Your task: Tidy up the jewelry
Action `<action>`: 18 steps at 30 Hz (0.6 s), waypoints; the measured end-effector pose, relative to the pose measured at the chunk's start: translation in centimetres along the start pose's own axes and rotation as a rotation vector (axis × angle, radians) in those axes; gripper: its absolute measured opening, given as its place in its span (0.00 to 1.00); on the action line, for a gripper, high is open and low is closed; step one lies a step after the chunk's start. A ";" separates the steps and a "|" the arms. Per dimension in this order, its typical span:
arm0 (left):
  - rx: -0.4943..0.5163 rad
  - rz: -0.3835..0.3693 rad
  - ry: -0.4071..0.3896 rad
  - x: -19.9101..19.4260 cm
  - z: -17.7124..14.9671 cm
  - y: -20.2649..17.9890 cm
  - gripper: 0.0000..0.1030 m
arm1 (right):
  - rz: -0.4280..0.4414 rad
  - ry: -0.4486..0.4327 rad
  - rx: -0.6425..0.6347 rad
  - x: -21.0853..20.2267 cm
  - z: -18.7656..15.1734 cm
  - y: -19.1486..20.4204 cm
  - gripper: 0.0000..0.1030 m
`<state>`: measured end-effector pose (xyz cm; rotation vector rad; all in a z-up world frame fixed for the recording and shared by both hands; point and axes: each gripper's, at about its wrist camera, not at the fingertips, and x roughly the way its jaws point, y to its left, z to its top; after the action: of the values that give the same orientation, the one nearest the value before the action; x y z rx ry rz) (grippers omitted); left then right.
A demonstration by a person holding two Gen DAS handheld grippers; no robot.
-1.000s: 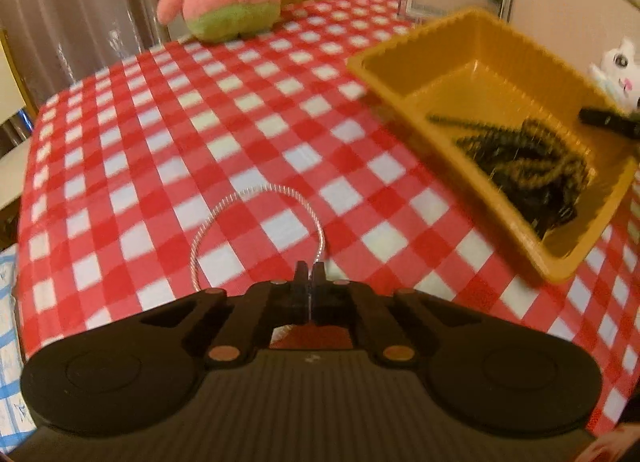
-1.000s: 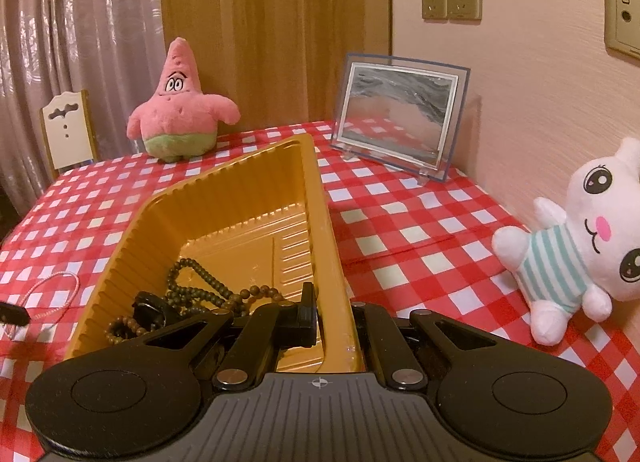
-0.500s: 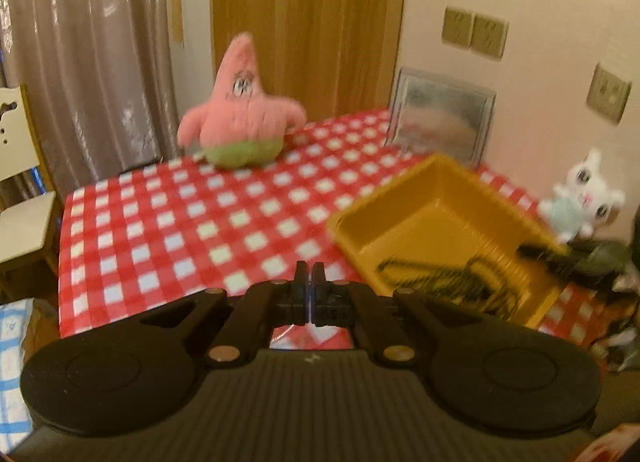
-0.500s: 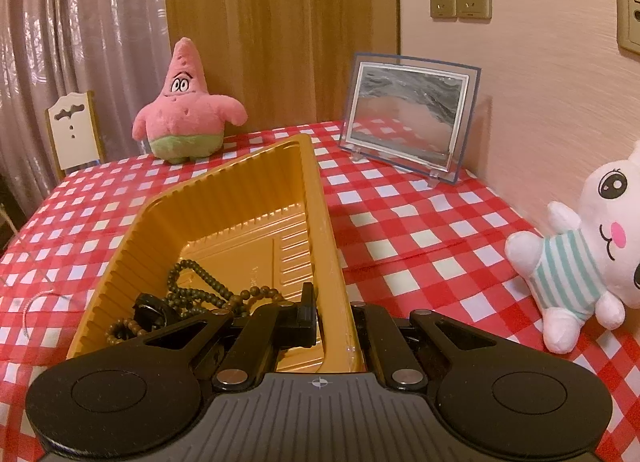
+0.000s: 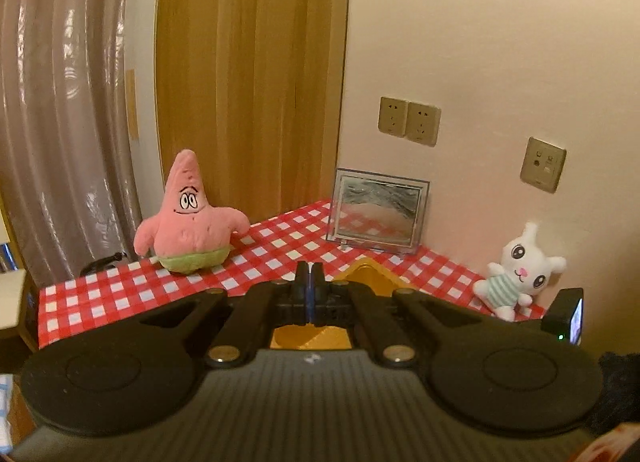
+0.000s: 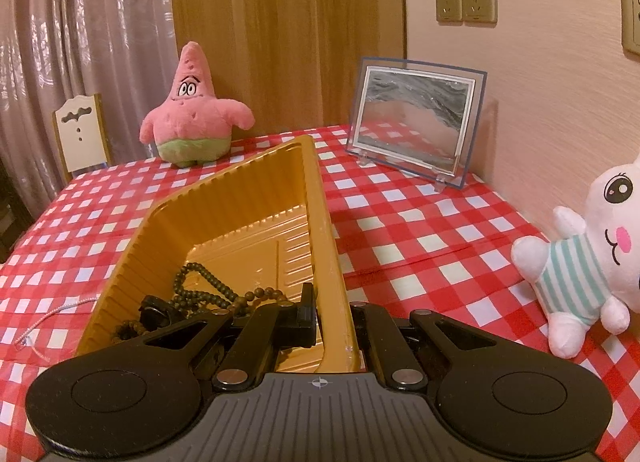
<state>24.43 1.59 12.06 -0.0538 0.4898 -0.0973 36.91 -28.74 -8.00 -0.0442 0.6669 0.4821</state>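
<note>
My right gripper (image 6: 333,299) is shut on the near right rim of the yellow plastic tray (image 6: 240,198), one finger inside the wall and one outside. In the tray lie dark wooden bead strings (image 6: 208,290) and a small black piece (image 6: 156,310). A thin silver chain (image 6: 56,316) lies on the checked cloth left of the tray. My left gripper (image 5: 308,276) is shut, held high above the table, with nothing visible between its fingers. Only a corner of the tray (image 5: 366,270) shows just past its fingertips.
A pink starfish plush (image 6: 192,110) sits at the back of the table and a framed sand picture (image 6: 416,122) leans on the wall. A white bunny plush (image 6: 592,262) sits at the right edge. A white chair (image 6: 80,134) stands beyond the far left corner.
My left gripper has risen from the cloth and tipped upward, so its view went from the chain and tray to the wall. The chain stayed on the cloth. My right gripper kept still.
</note>
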 end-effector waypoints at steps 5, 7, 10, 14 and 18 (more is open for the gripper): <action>-0.047 0.042 0.105 1.9 -3.5 0.9 0.07 | 0.000 0.001 -0.002 0.0 0.0 0.0 0.04; -0.054 0.059 0.171 3.1 -5.9 1.1 0.07 | 0.000 0.004 -0.004 0.0 -0.1 0.0 0.04; -0.105 0.052 0.280 5.2 -10.0 1.6 0.09 | 0.000 0.009 -0.005 0.1 -0.2 0.0 0.04; -0.136 0.028 0.392 8.3 -14.7 1.5 0.11 | -0.001 0.013 -0.011 0.0 -0.2 0.1 0.04; -0.105 0.003 0.472 11.1 -17.6 0.9 0.11 | -0.003 0.021 -0.014 -0.1 -0.1 0.1 0.04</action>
<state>25.97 0.76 -8.70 -0.1345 0.9662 -0.0814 36.72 -28.68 -8.05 -0.0628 0.6837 0.4842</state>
